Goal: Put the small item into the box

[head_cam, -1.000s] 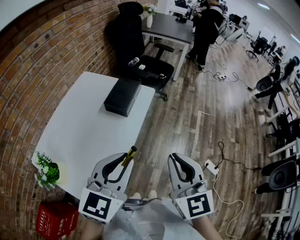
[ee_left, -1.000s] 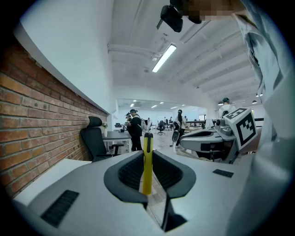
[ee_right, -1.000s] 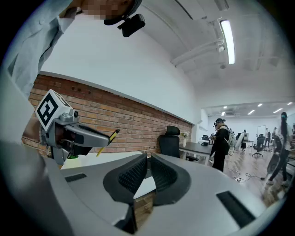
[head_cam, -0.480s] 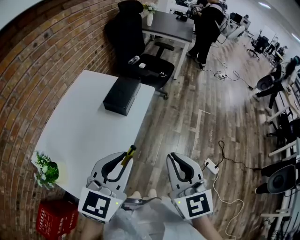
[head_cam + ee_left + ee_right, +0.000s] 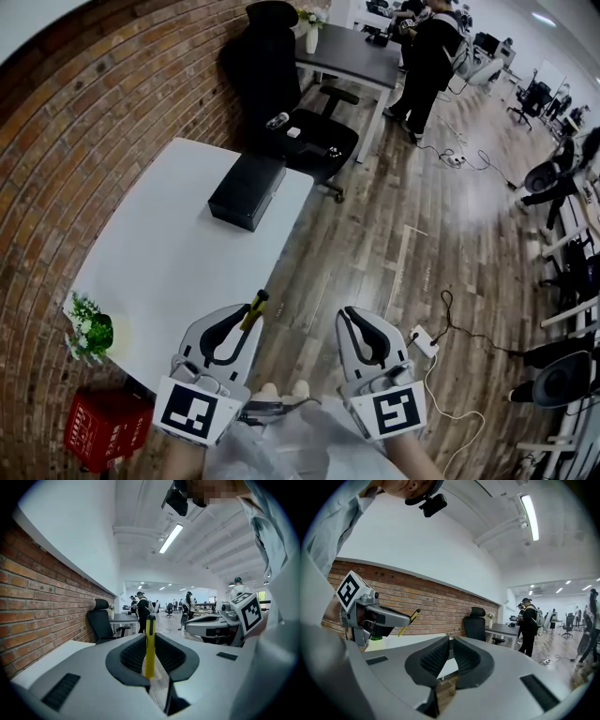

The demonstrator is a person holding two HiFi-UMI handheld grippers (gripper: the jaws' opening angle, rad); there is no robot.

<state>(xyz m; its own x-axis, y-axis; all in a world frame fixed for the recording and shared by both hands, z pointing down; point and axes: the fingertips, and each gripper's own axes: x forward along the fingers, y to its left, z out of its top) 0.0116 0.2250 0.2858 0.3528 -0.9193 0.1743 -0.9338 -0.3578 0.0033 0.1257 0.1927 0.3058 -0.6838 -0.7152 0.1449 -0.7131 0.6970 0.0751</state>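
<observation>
A small yellow pen-like item with a black tip stands out from my left gripper, which is shut on it just past the near corner of the white table. Seen from the left gripper view, the yellow item is upright between the jaws. The black box lies at the table's far right edge, well ahead of both grippers. My right gripper hangs over the wooden floor beside the left one, shut with nothing in it. The right gripper view shows its pads pressed together and the left gripper off to the left.
A black office chair with small things on its seat stands behind the table, and a dark desk beyond it. A person stands by that desk. A potted plant, a red crate and a floor power strip are near me.
The head view has shifted a little. Both grippers stay about where they were, the left one still shut on the yellow item.
</observation>
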